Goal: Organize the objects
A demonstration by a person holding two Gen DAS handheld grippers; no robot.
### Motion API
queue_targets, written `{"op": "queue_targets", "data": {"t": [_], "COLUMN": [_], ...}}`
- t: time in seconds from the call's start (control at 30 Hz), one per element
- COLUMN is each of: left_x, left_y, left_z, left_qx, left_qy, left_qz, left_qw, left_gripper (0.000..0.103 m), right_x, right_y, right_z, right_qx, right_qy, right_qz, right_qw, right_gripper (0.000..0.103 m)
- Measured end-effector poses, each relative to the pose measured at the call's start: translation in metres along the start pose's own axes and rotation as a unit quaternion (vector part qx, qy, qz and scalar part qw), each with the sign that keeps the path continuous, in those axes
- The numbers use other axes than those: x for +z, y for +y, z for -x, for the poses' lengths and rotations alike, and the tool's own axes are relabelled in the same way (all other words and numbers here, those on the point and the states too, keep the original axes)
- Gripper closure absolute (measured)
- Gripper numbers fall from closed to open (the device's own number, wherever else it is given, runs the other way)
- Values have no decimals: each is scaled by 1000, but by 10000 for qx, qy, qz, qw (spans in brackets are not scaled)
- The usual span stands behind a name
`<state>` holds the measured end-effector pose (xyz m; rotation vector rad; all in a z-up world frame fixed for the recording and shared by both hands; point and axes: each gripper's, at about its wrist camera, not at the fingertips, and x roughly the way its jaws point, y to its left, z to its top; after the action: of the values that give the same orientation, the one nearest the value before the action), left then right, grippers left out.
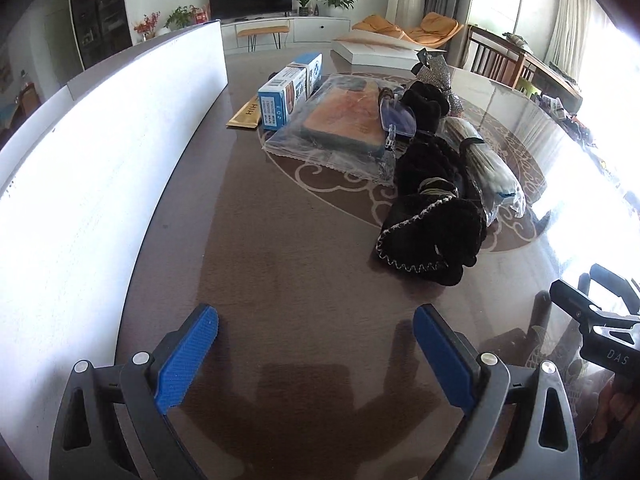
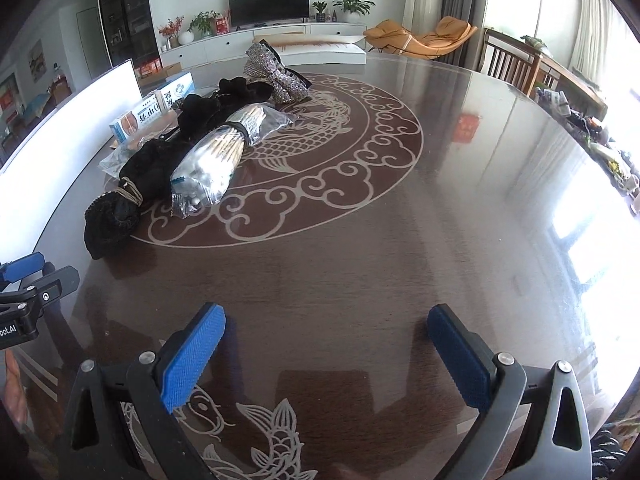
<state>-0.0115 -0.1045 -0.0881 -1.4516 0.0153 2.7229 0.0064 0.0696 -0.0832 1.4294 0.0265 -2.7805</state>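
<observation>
While we hold both tools low over the table: nothing sits between either pair of blue pads.
Left gripper [image 1: 316, 354]: we see its fingers [image 1: 188, 354] spread wide over bare tabletop, gripping nothing.
Right gripper [image 2: 326, 354]: we see its fingers [image 2: 460, 360] spread just as wide, above the fish pattern near the table's edge, gripping nothing.
Table [image 2: 400, 260]: a dark, glossy round top with a pale ring of cloud scrolls and a fish at its centre.
White board [image 1: 100, 168]: it stands on edge along the left side of the table in our left view.
Black fabric bundle [image 1: 432, 200]: it lies well ahead of our left tool, tied round the middle with cord, one end edged in white stitching.
Bagged chopstick bundle [image 2: 218, 150]: it lies in clear plastic, resting against the black fabric on the side nearer the table's centre.
Sparkly bow [image 2: 272, 74]: it sits at the far end of the black fabric.
Bagged orange slab [image 1: 344, 120]: it lies flat in a clear bag, left of the fabric in our left view.
Blue-and-white boxes [image 1: 290, 90]: they stand just beside the slab's bag, towards the board.
Clear glasses [image 1: 396, 118]: they rest on the slab's right edge, against the fabric.
</observation>
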Motion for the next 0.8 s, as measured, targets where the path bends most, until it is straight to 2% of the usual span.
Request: {"op": "queue_targets", "data": {"t": [0.2,0.5,0.8], "left_x": [11,34,35], "left_y": [-9,-8,-8], "left_z": [-10,-26,-26], "left_qx": [21,-34,-43], "left_qy": [-65,-127,-123], "left_qz": [-218,-235,-230], "left_qw": [9997,9996,9996], "left_gripper": [0,0,0], "right_x": [2,1,1], "right_y": [-1,0,-1], "right_z": [-2,-2,-1], "right_qx": [-21,-30,-37], "right_qy": [-46,-83,-90], "right_qz": [-22,-34,-37], "right_qw": [10000,10000,9999], "right_gripper": [0,0,0]}}
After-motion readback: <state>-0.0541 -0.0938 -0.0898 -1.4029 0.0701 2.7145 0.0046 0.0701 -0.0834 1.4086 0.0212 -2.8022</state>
